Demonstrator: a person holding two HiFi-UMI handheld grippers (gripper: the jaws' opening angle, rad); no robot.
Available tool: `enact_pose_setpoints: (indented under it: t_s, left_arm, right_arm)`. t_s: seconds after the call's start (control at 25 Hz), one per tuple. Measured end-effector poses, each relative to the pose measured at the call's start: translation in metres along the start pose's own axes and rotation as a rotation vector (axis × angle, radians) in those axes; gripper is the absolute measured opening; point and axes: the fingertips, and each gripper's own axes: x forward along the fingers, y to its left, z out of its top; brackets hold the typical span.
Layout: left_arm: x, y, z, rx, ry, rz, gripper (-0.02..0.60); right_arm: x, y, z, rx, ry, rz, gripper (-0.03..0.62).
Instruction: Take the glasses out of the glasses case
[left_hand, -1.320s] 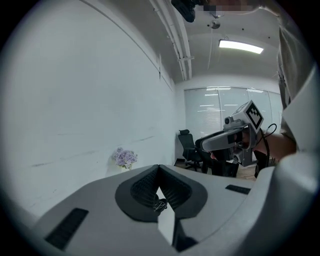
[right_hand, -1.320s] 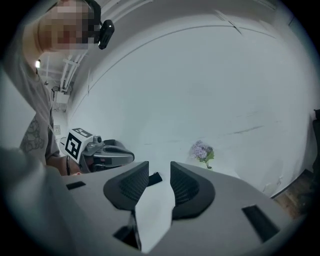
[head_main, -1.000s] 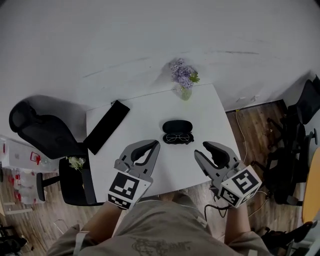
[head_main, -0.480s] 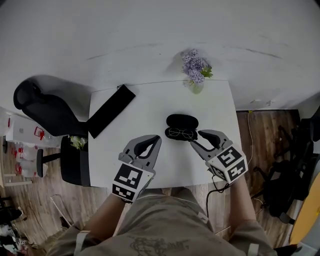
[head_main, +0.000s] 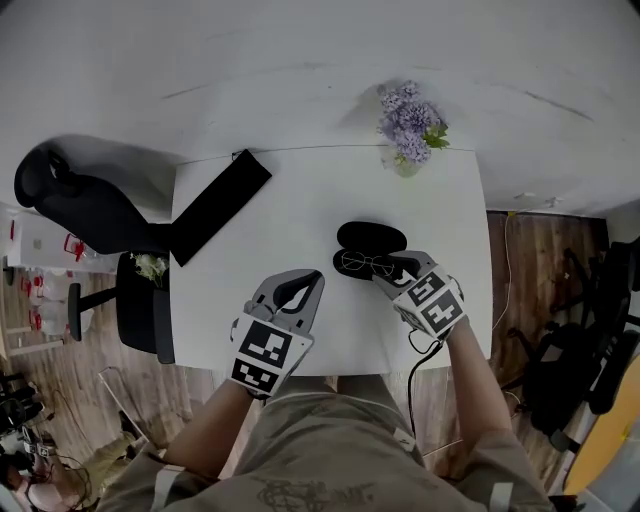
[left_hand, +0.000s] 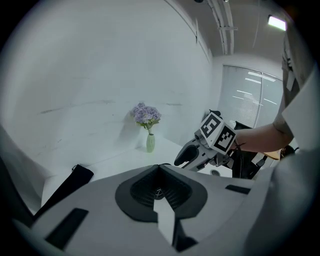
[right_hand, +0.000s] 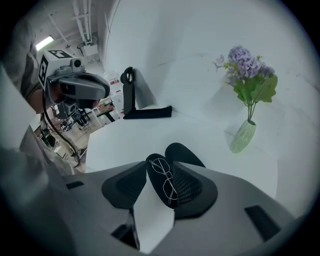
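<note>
reaching to grasp: right gripper (right_hand: 160, 167), jaws just opened wide and empty, aims its gap at the glasses (right_hand: 165, 176), which lie in the open glasses case (right_hand: 182, 152) just ahead of its tips. left gripper (left_hand: 159, 167) is closed and empty. next likely calls for a gentle pinch on the frame.

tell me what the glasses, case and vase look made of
Glasses: probably thin metal wire; the fine silvery rims glint and the lenses are clear.
Case: matte black hard shell, plastic or leatherette; it holds a rounded shape while lying open.
Vase: pale green and ribbed, ceramic or glass; can't tell which.
</note>
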Motion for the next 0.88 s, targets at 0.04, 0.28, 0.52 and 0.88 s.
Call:
enact_pose_setpoints:
  t_s: [0.04,0.28,0.52,0.88]
  left_arm:
    - [0.004,0.002,-0.004,-0.003,0.011,-0.002,0.015]
    - [0.018,0.011,-0.023,-0.018,0.057,-0.013,0.015]
    - [0.025,0.015,-0.045,-0.047,0.097,-0.018,0.015]
    - [0.020,0.017,-0.058,-0.076,0.116,-0.005,0.015]
  right_arm:
    - [0.008,-0.002,-0.003,-0.007,0.018,0.003,0.181]
    - [0.051,-0.012,-0.031,-0.080,0.144,0.027,0.196]
    - [0.080,-0.016,-0.048,-0.189,0.245,0.036,0.196]
    - [0.097,-0.011,-0.062,-0.299,0.337,0.033,0.176]
